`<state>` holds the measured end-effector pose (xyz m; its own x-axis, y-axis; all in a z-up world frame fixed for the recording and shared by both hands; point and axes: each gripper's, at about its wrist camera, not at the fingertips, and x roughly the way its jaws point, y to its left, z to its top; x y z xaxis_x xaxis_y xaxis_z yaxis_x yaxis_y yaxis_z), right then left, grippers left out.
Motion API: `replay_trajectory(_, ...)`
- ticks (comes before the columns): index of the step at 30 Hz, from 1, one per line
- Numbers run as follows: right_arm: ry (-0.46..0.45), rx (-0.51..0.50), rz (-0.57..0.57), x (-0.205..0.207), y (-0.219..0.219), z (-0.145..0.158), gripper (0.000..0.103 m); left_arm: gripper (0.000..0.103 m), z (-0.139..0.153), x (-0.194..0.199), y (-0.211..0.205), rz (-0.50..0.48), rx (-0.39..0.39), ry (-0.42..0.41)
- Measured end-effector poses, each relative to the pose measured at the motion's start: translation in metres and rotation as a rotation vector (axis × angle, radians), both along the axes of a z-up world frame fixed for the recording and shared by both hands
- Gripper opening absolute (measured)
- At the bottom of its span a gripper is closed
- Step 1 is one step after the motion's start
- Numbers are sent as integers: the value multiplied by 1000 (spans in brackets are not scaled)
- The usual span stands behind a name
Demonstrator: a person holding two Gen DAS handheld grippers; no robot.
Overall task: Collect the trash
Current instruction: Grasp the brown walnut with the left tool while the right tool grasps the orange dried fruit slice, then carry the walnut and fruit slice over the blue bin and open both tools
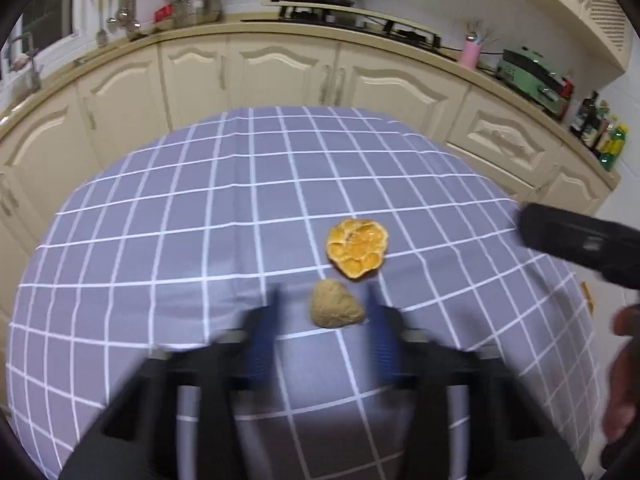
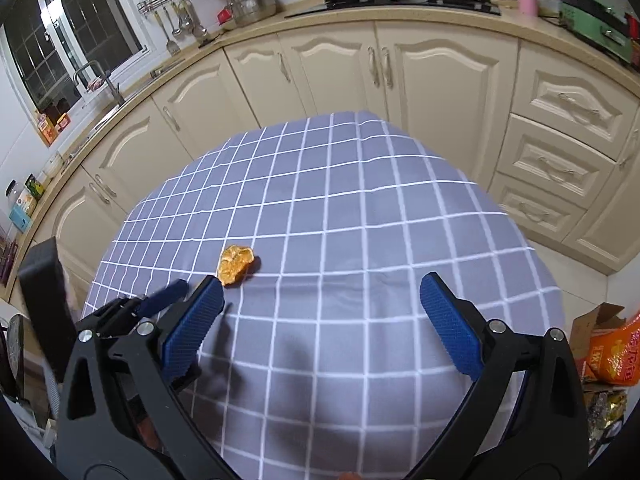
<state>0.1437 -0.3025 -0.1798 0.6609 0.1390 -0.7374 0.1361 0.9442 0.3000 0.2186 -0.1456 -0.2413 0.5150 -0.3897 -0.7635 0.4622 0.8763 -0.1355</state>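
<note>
A dried orange slice (image 1: 357, 249) (image 2: 236, 264) lies on the grey checked tablecloth (image 1: 160, 240) (image 2: 360, 208). Just in front of it sits a tan crumpled lump (image 1: 336, 310). My left gripper (image 1: 323, 298) straddles the lump with one blurred blue finger on each side. The right finger is close against it and a gap shows at the left finger. My right gripper (image 2: 324, 320) hovers over bare cloth to the right of the slice, wide open with nothing between its fingers. In the right wrist view the lump is hidden.
Cream kitchen cabinets (image 2: 440, 72) and a counter with a stove (image 1: 352, 20) run behind the table. An orange bag and a cardboard box (image 2: 612, 352) sit off the table's right edge. A black upright object (image 2: 40, 280) stands at its left.
</note>
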Motion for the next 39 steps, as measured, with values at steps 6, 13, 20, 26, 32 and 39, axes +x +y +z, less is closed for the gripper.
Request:
replay_trajectory(6, 34, -10, 138, 35, 46, -22, 92, 25, 5, -4, 35, 96, -16, -22)
replay_trajectory(13, 30, -177, 193, 51, 87, -35, 39, 25, 23, -7, 82, 207, -52, -36)
replay_trajectory(20, 9, -109, 175, 23, 66, -24, 39, 25, 30, -19, 87, 217, -76, -34)
replay_trajectory(26, -49, -87, 130, -13, 34, 4, 39, 25, 48, -35, 66, 178, -95, -69)
replay_trajectory(32, -112, -48, 67, -54, -2, 31, 39, 25, 75, -57, 36, 128, -114, -122)
replay_trajectory(39, -175, 3, -46, -109, -58, 50, 39, 25, 101, -89, -21, 18, -118, -176)
